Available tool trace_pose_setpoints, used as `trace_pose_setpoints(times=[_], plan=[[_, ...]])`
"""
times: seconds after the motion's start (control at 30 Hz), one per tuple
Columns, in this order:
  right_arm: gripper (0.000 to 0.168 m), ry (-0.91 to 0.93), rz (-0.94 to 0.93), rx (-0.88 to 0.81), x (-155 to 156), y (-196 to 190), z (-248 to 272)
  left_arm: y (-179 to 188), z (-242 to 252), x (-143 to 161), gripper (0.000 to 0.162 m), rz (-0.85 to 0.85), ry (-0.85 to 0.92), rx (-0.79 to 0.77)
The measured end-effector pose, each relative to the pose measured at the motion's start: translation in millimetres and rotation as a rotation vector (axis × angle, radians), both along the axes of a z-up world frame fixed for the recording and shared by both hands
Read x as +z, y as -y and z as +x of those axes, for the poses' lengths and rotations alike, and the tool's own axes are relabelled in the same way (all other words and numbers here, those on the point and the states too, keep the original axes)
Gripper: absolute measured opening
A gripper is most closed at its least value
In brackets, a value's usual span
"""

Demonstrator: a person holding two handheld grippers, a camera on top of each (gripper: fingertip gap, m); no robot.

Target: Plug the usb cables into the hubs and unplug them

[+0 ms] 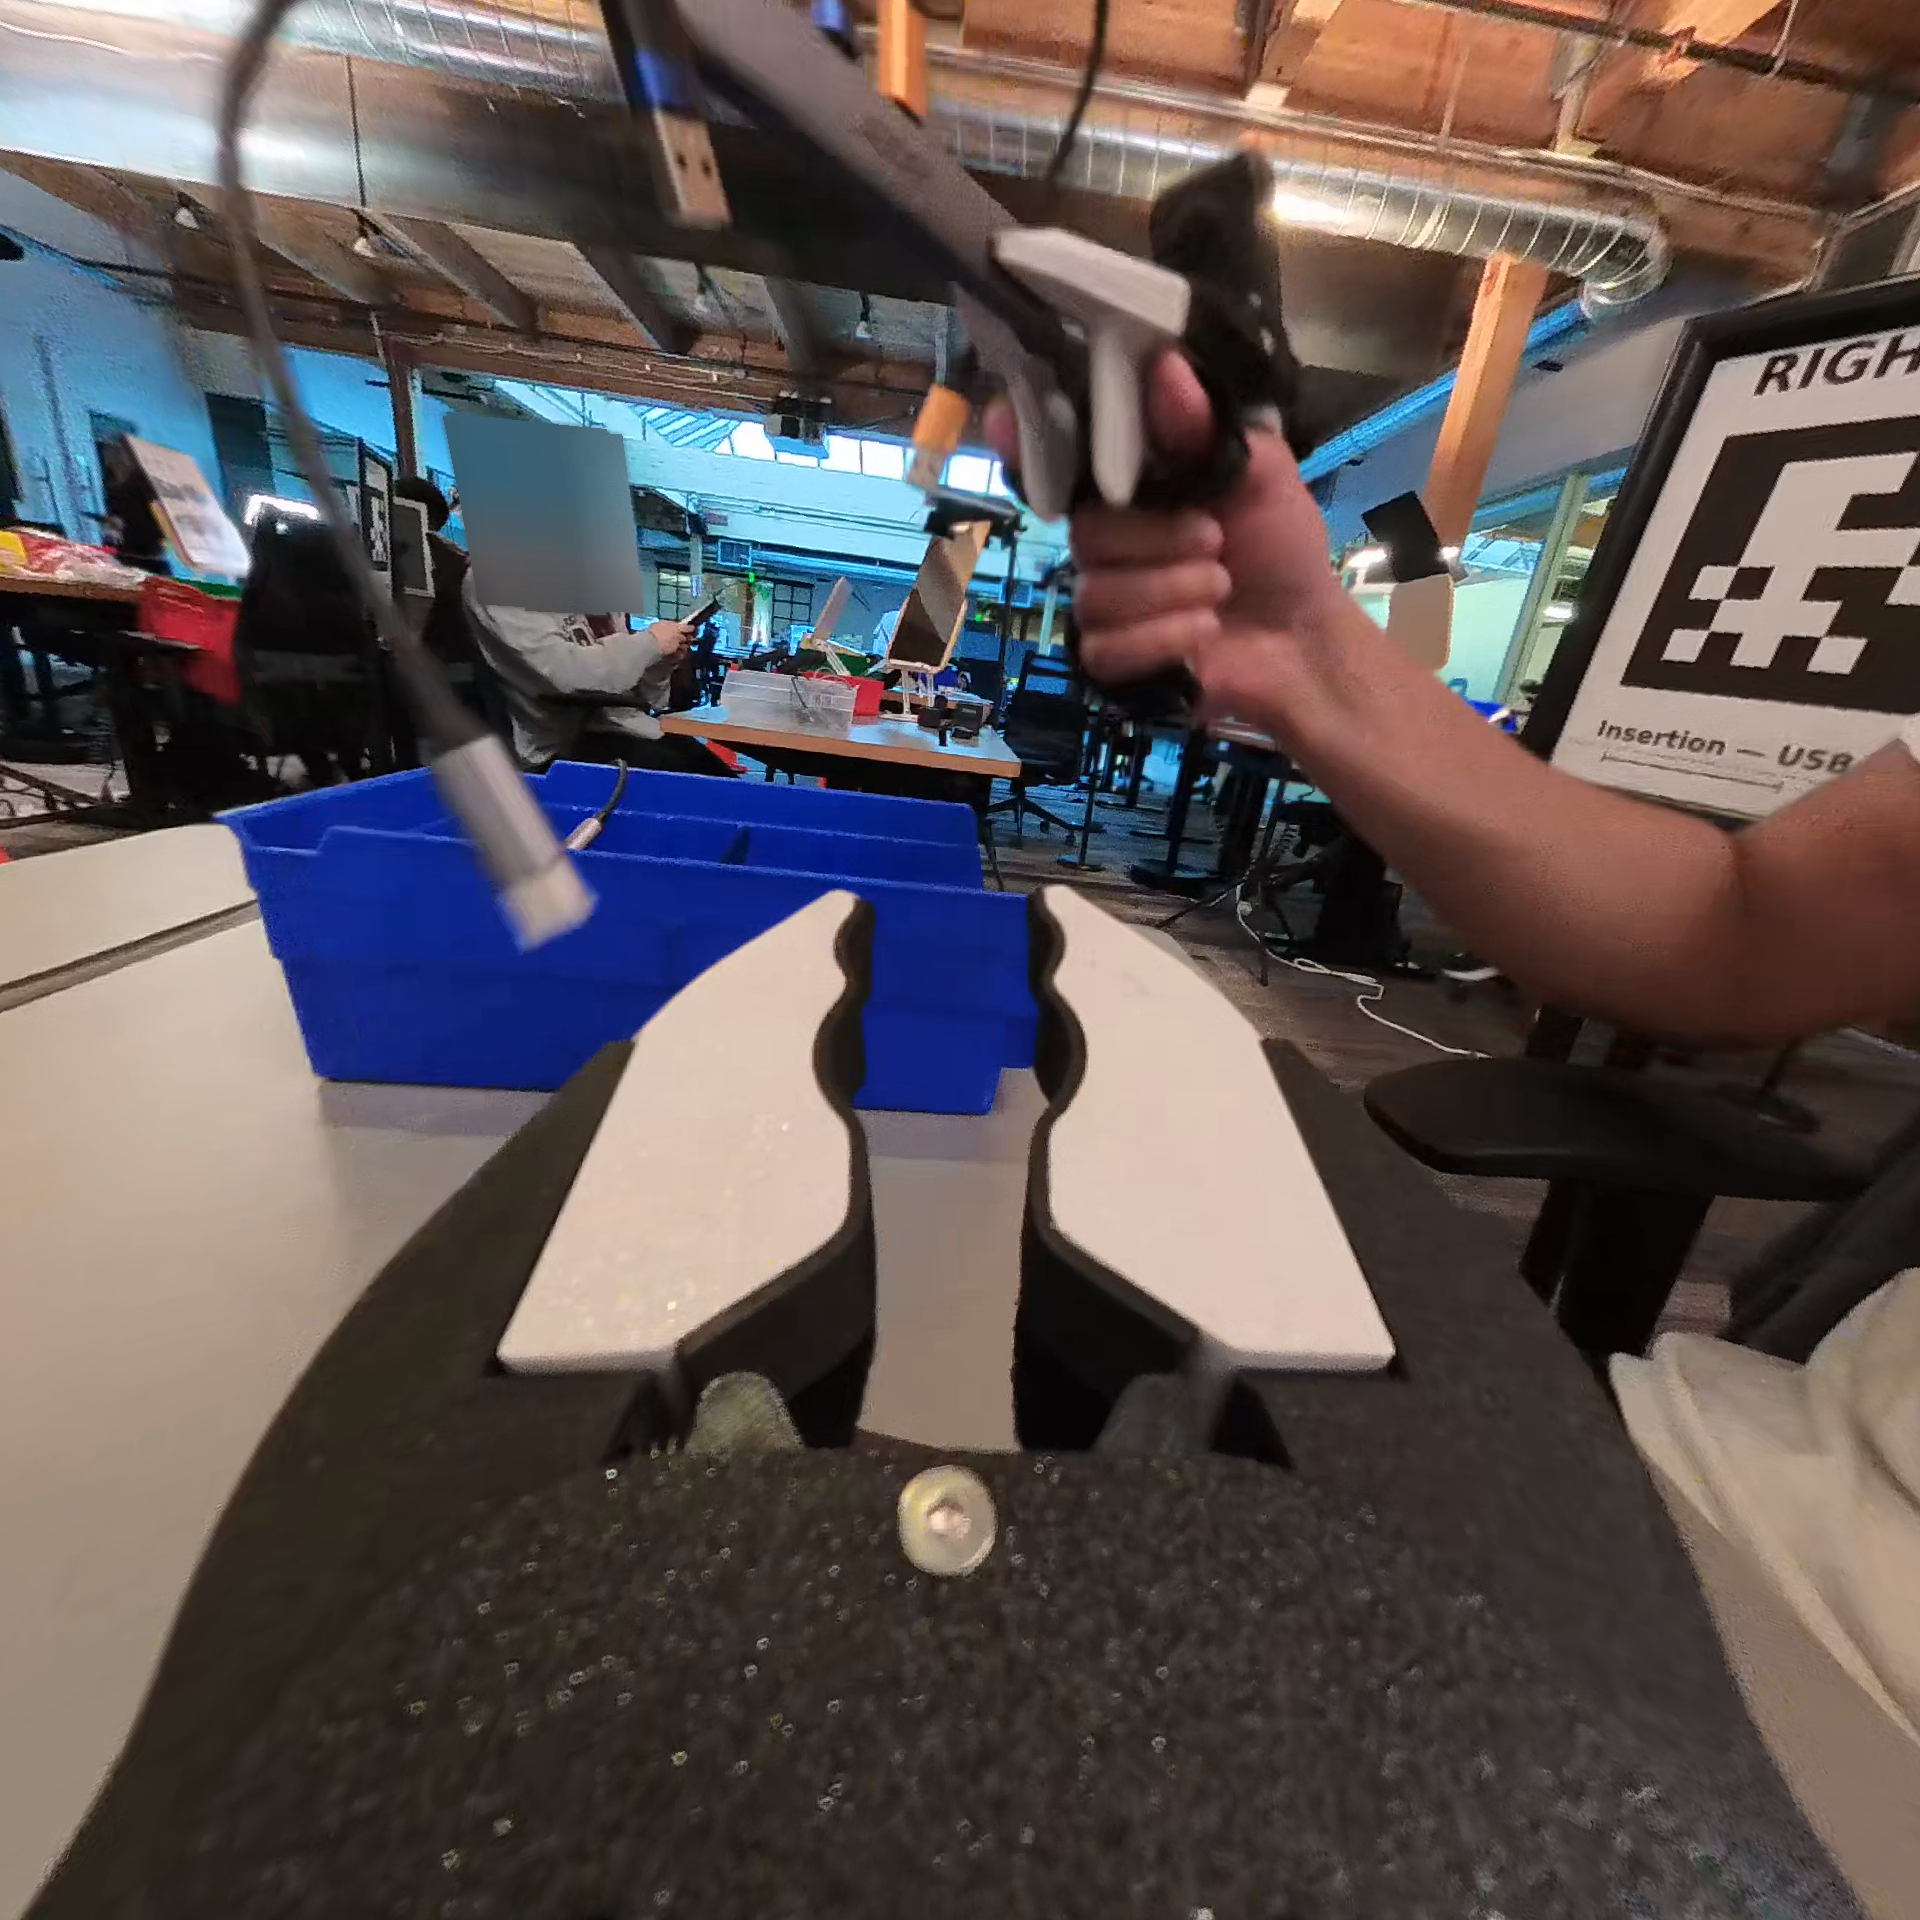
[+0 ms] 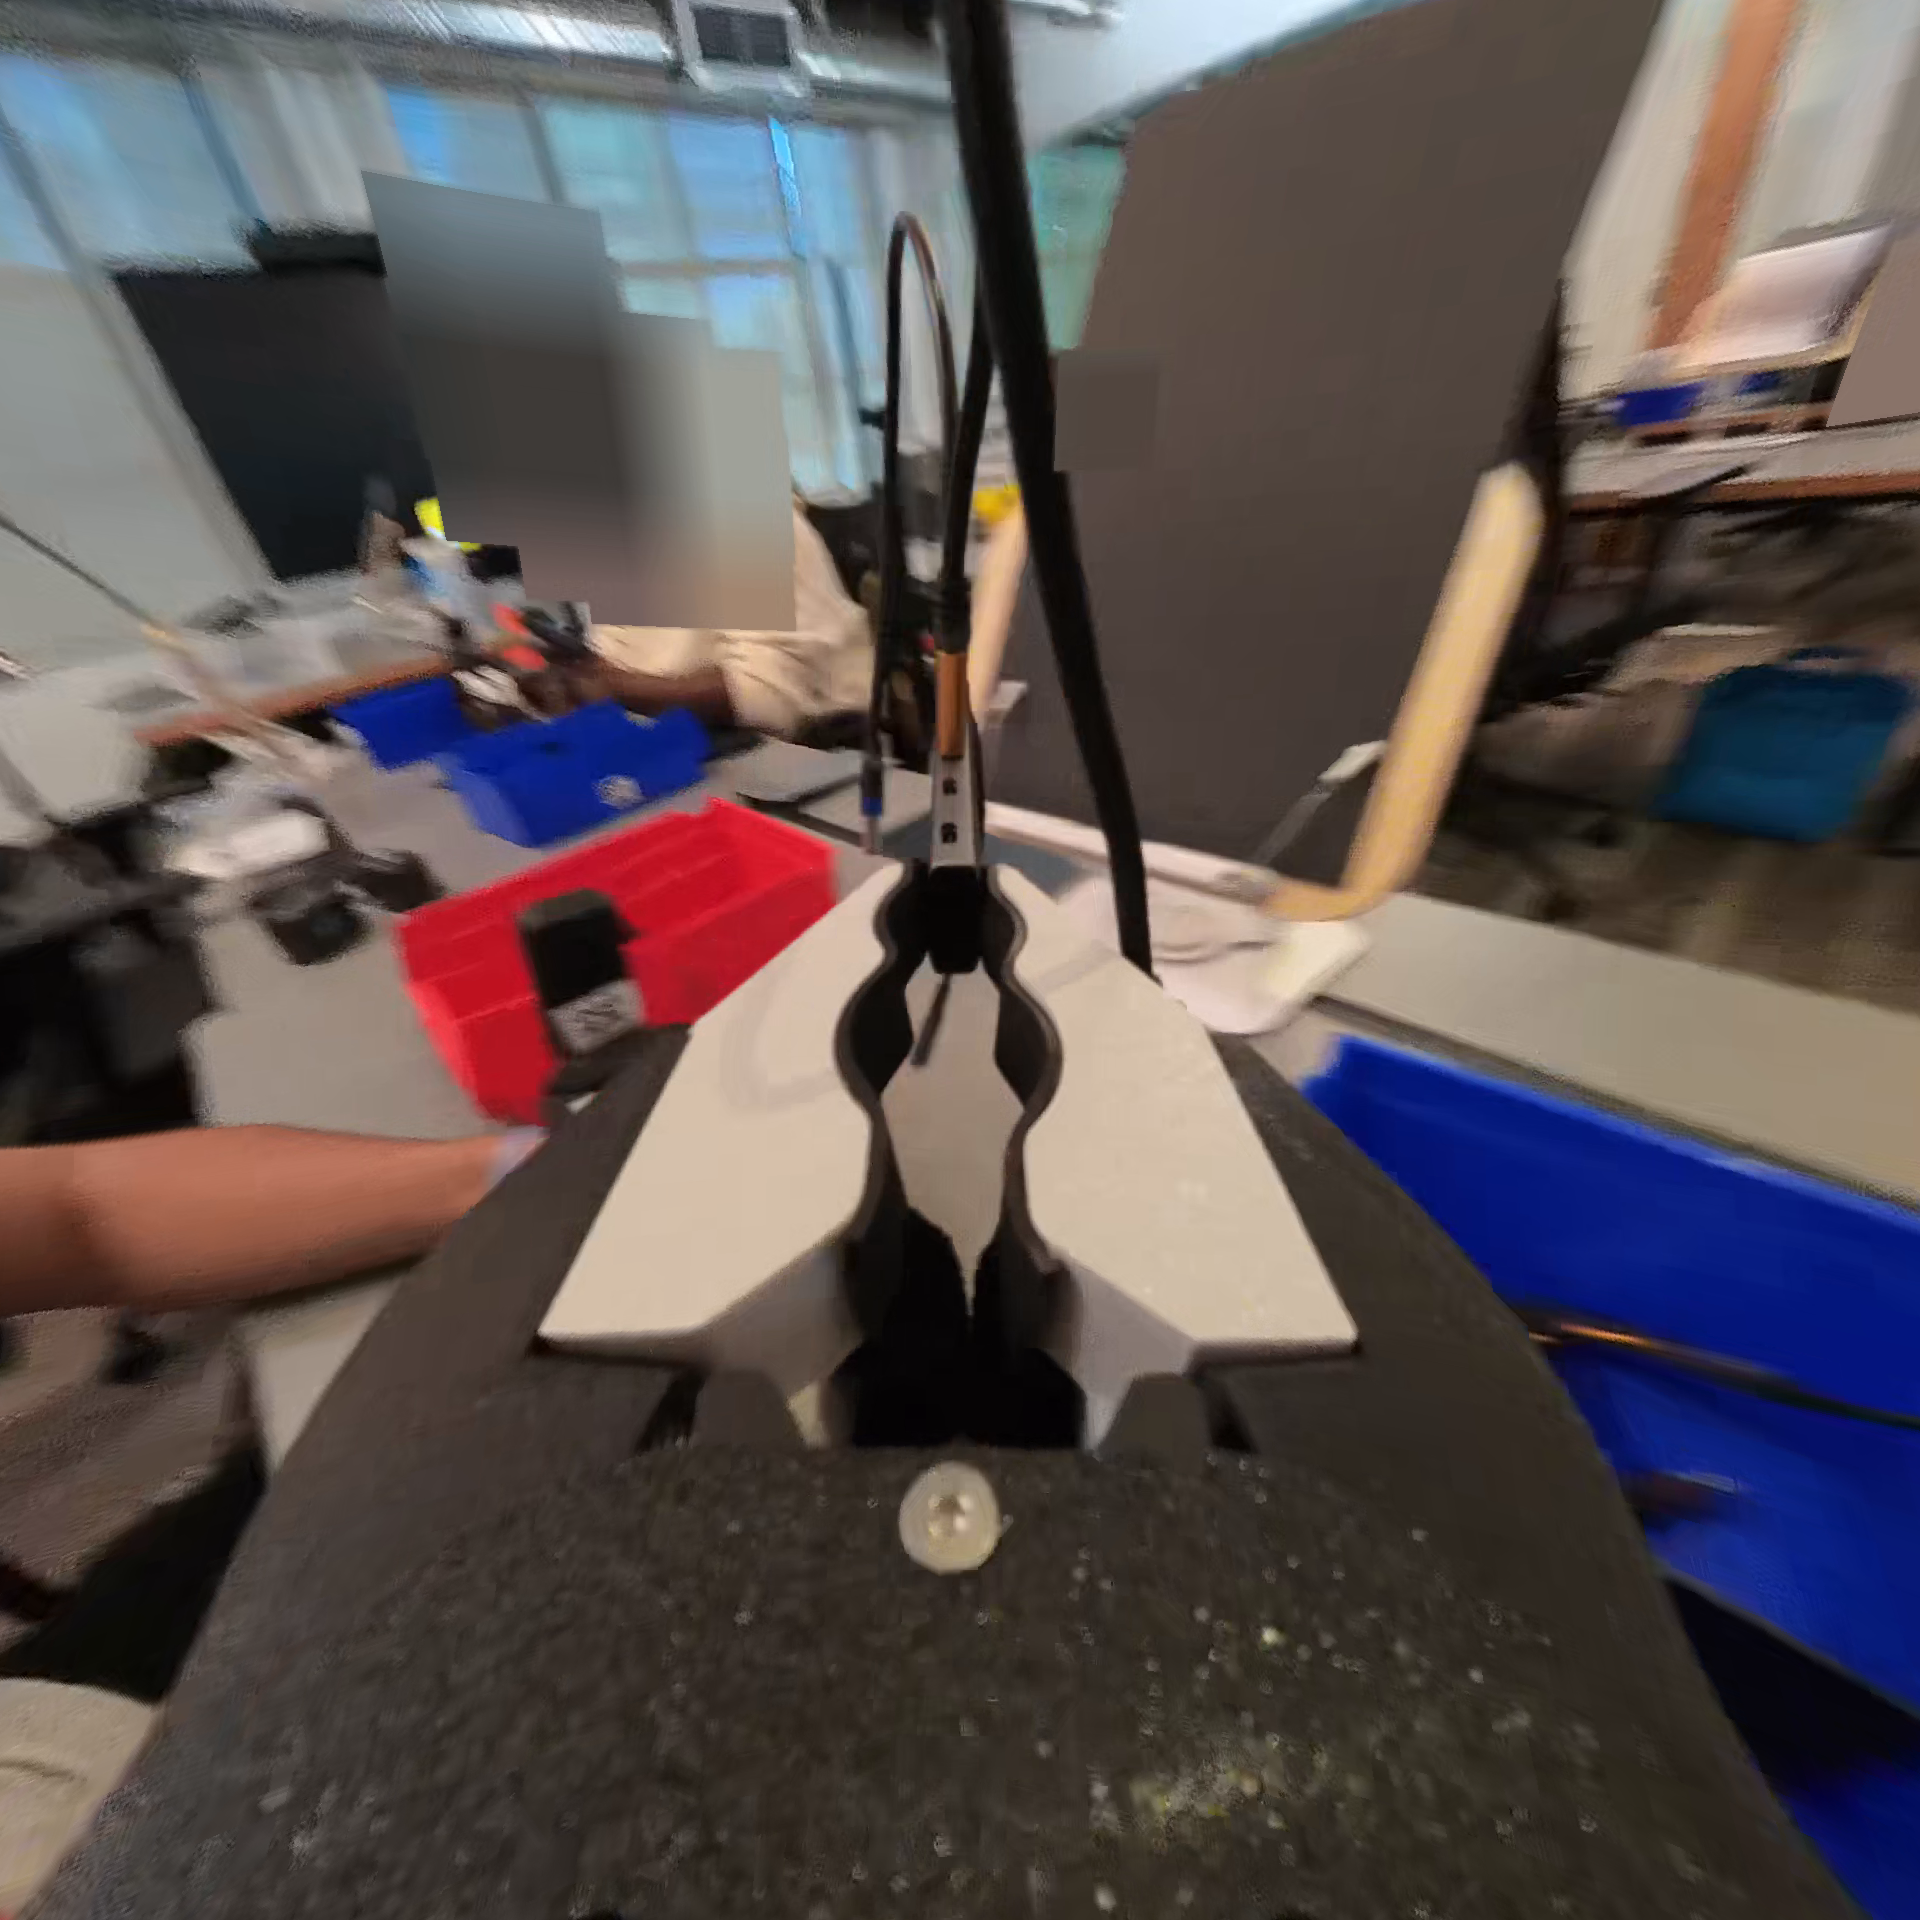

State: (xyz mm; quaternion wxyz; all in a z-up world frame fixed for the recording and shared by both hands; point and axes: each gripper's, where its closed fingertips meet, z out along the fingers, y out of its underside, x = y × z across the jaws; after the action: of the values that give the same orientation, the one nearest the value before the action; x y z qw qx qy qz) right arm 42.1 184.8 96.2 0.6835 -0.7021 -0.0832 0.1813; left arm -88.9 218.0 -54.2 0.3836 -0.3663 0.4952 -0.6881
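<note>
My right gripper [image 2: 948, 914] is shut on a black cable's end, just behind its silver plug [image 2: 951, 826], which sticks out past the fingertips with an orange sleeve [image 2: 951, 707] beyond it. The cable [image 2: 920, 312] loops up and back down. In the left wrist view a hand holds the right gripper's handle [image 1: 1101, 364] high up, and the cable's other silver connector [image 1: 520, 862] dangles above a blue bin [image 1: 623, 966]. My left gripper [image 1: 945, 925] is open and empty, low over the grey table [image 1: 156, 1195], its tips pointing at the blue bin.
A red bin [image 2: 665, 925] and a second blue bin [image 2: 1610, 1195] sit on the table in the right wrist view. A framed sign with a black-and-white marker [image 1: 1766, 551] stands at the right. A black stool [image 1: 1579, 1122] is beside the table. People work at desks behind. My right fingertips sit around 20 cm from my left ones.
</note>
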Motion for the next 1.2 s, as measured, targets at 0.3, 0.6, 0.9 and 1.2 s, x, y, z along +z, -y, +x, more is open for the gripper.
trace_pose_setpoints(times=[0.3, 0.6, 0.9, 1.2], plan=[[0.007, 0.337, -0.573, -0.056, -29.1, -17.3, 122.6, -1.1, 1.1, -1.0, 0.025, -0.003, -0.005, 0.009], [0.008, 0.410, -1.075, 0.006, -180.0, -77.3, 147.1, 2.2, 1.8, -2.8, 0.023, 0.014, -0.013, 0.002], [0.024, 0.193, -1.249, -0.121, -215.3, -83.7, 213.9, 5.7, 4.3, -5.2, 0.023, 0.027, -0.034, 0.012], [0.033, 0.260, -0.827, -0.260, -138.2, -75.0, 215.4, -13.0, -2.6, 0.2, 0.022, 0.165, -0.263, 0.332]])
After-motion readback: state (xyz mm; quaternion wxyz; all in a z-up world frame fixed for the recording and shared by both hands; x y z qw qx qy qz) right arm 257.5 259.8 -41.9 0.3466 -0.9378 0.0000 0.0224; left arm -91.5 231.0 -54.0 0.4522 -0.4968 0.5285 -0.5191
